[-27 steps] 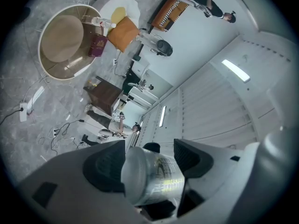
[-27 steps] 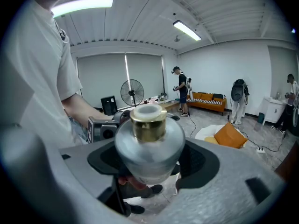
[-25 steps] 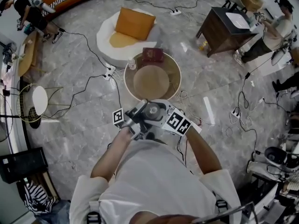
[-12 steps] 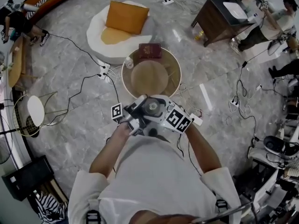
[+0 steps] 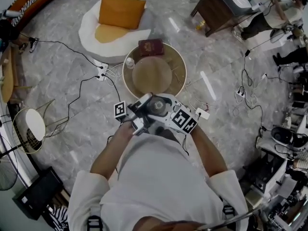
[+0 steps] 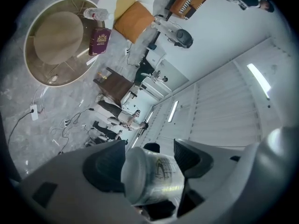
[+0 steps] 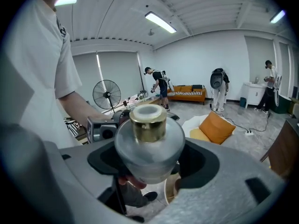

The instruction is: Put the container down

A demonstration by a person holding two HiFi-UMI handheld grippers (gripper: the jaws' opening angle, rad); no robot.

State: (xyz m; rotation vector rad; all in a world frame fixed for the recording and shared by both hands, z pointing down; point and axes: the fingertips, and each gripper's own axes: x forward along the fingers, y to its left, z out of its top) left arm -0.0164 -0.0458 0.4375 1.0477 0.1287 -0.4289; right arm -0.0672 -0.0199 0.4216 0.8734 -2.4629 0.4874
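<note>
A frosted glass container (image 7: 148, 148) with a gold neck stands upright in my right gripper (image 7: 149, 155), which is shut on its round body. In the head view its round top (image 5: 157, 106) shows between both grippers, held at chest height just in front of the round table (image 5: 129, 83). My left gripper (image 6: 149, 164) is shut on a whitish printed cylinder (image 6: 152, 174); I cannot tell whether it is part of the same container. In the head view the left gripper (image 5: 143, 112) and right gripper (image 5: 168, 112) are pressed close together.
On the table lie a dark red book (image 5: 151, 46) and a small clear bottle (image 5: 129, 62). A white beanbag with an orange cushion (image 5: 121, 11) sits beyond it. Cables and a power strip (image 5: 101, 70) run over the marble floor. A dark desk (image 5: 226, 6) stands at the upper right.
Both grippers keep their hold and stay together at my chest. The head view has shifted, so the table and beanbag now sit slightly further left and higher in the picture.
</note>
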